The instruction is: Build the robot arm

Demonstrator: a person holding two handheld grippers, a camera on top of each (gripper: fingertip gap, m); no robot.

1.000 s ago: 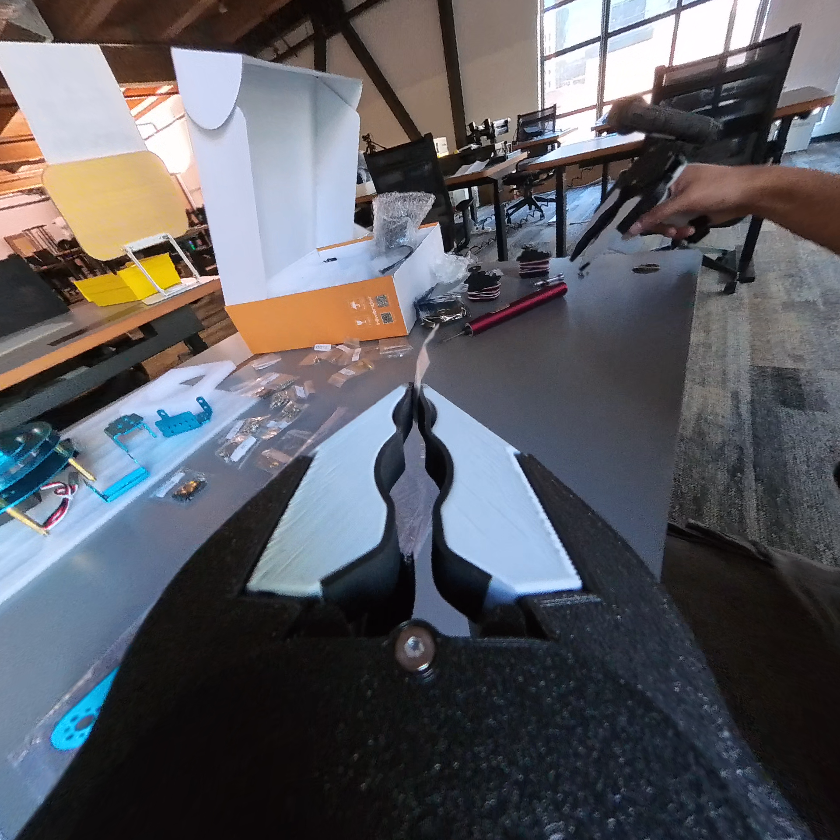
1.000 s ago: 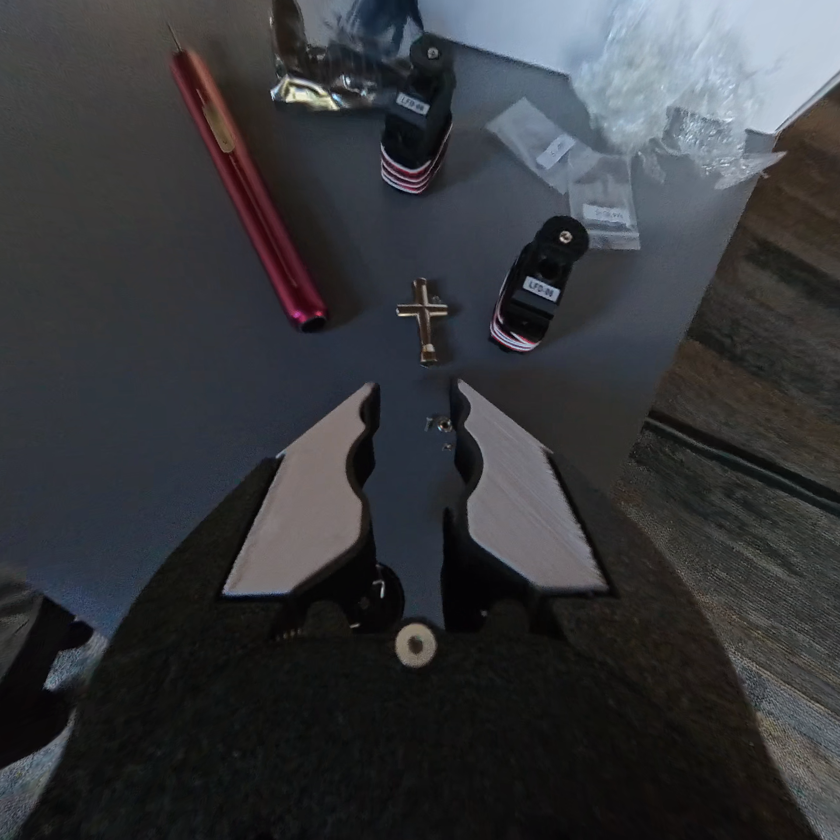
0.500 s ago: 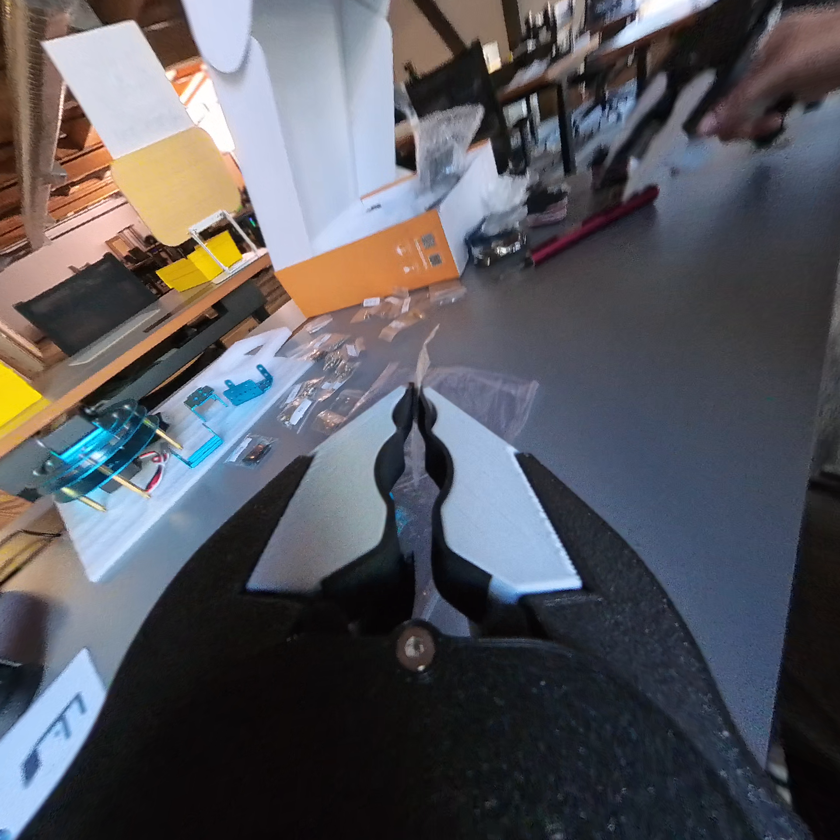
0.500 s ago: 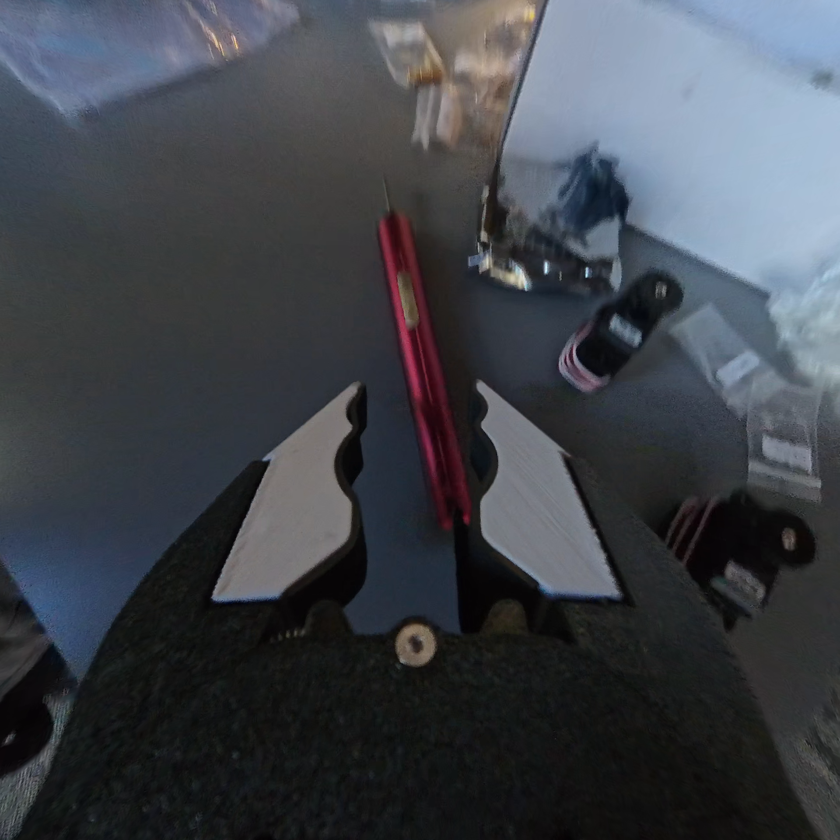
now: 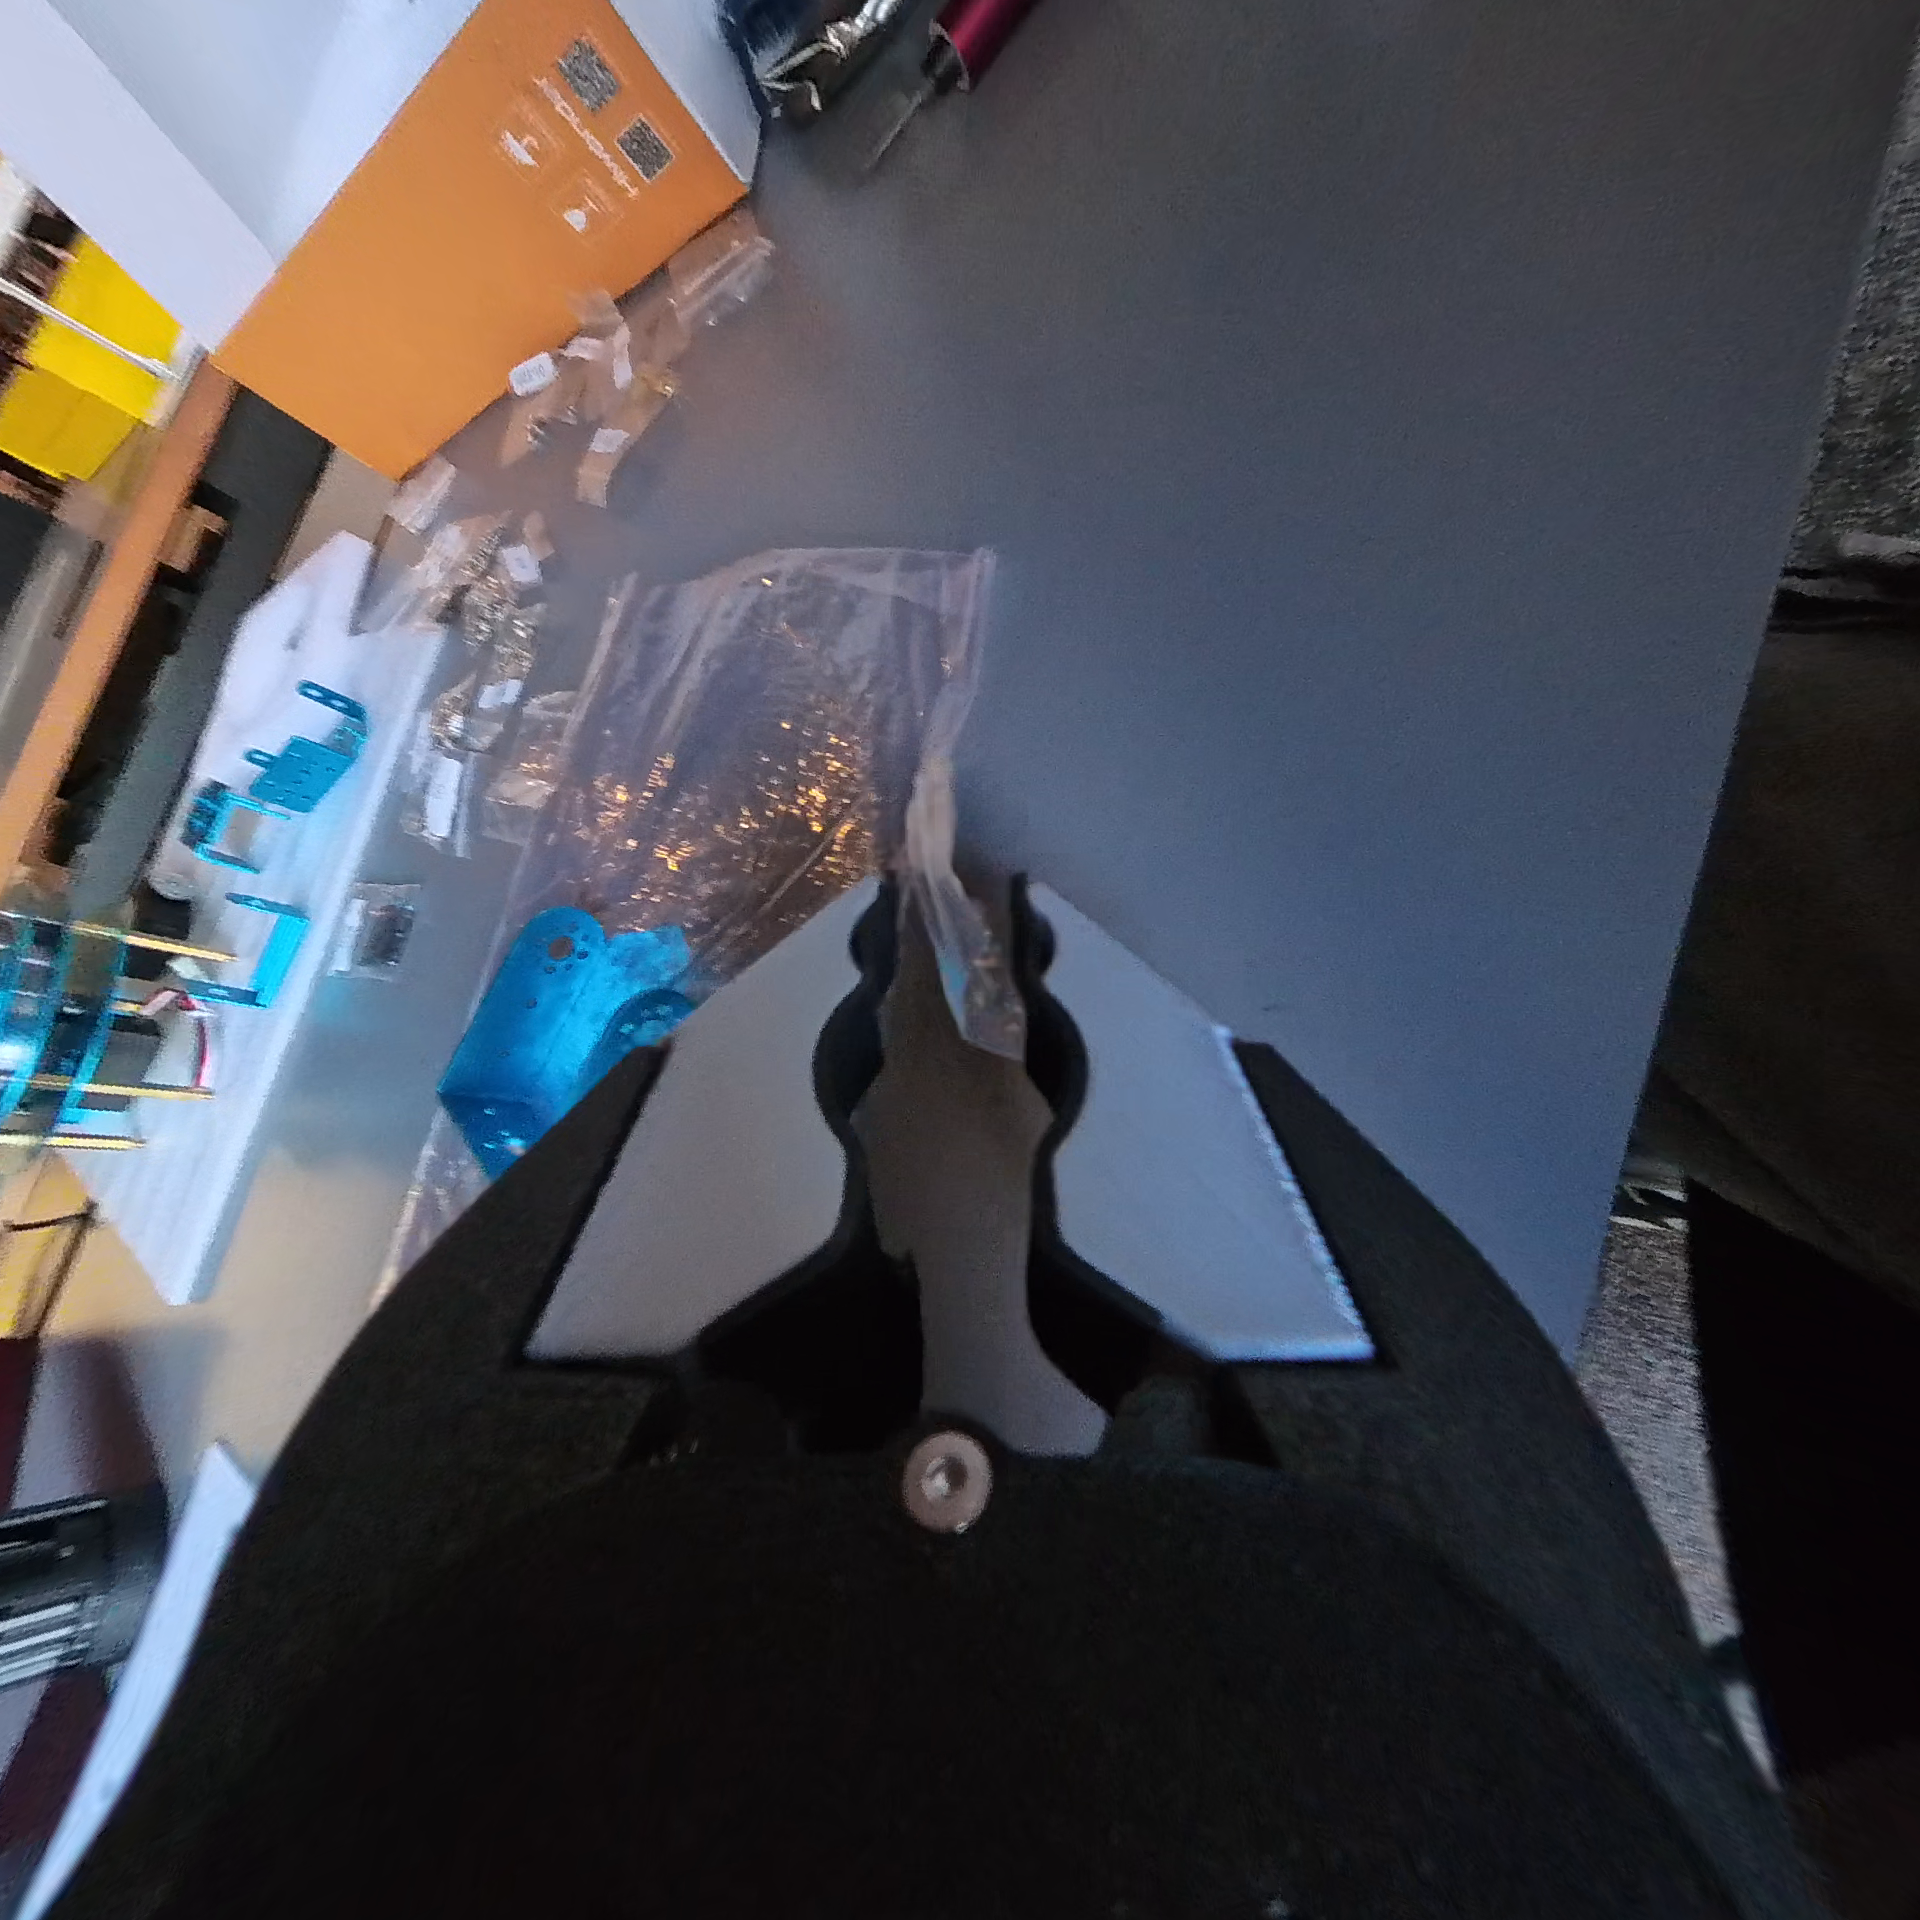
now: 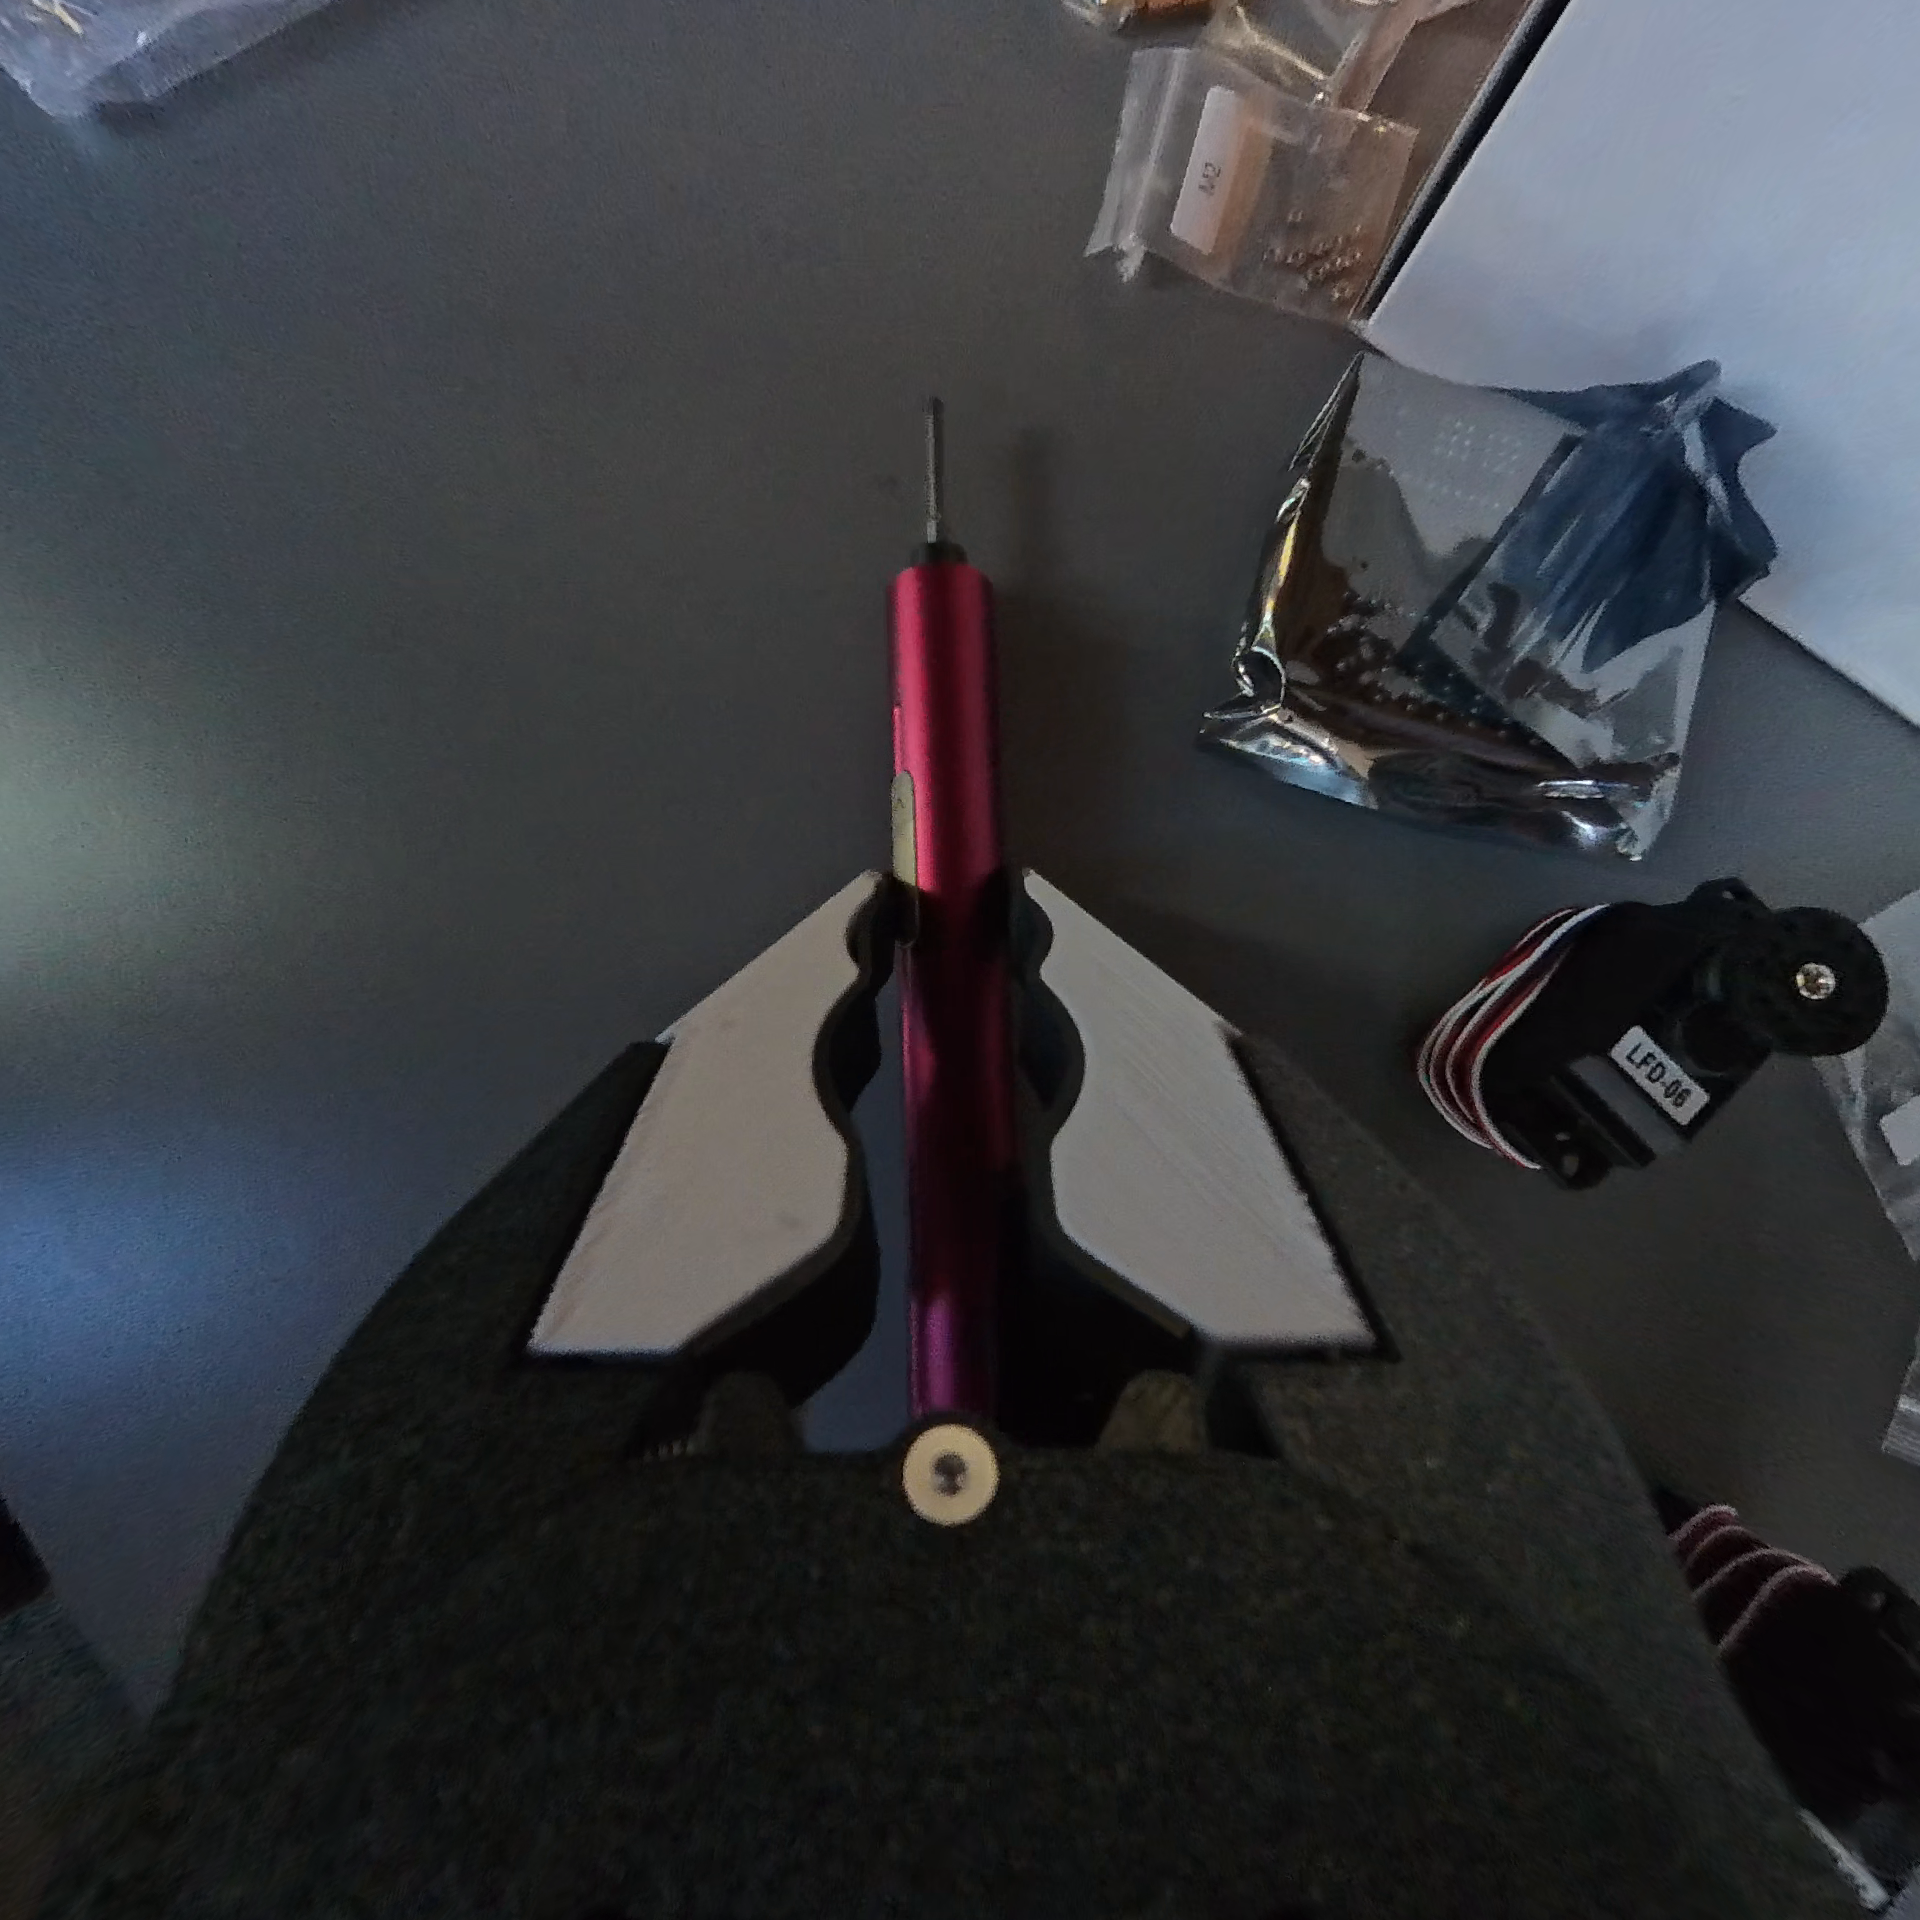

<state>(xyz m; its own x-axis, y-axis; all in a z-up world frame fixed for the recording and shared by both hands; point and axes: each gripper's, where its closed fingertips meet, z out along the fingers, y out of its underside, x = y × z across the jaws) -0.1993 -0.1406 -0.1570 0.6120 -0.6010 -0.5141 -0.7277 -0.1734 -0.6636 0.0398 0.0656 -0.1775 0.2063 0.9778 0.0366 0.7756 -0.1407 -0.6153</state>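
Two grippers are in play over a grey table (image 5: pixel 1351 520). The left gripper (image 5: pixel 951 904) has its jaws a small way apart, with the edge of a clear plastic bag (image 5: pixel 790 727) lying between the tips; whether they pinch it or only flank it cannot be told (the frame is blurred). The bag spreads on the table ahead and to the left, and a blue metal bracket (image 5: pixel 551 1039) sits in its lower corner. Farther left lie small parts packets (image 5: pixel 499 623) and blue brackets (image 5: pixel 301 769) on a white foam sheet (image 5: pixel 208 1143), with an orange-and-white box (image 5: pixel 447 260) beyond.

The right gripper (image 6: pixel 951 914) is closed narrowly around a magenta screwdriver (image 6: pixel 940 707), whose body runs along the slot between the fingers and whose thin bit points forward. To its right are a silvery anti-static bag (image 6: pixel 1455 665), a black servo (image 6: pixel 1621 1049) with striped wires, and labelled parts packets (image 6: pixel 1226 177) beside a white box wall (image 6: pixel 1714 260).
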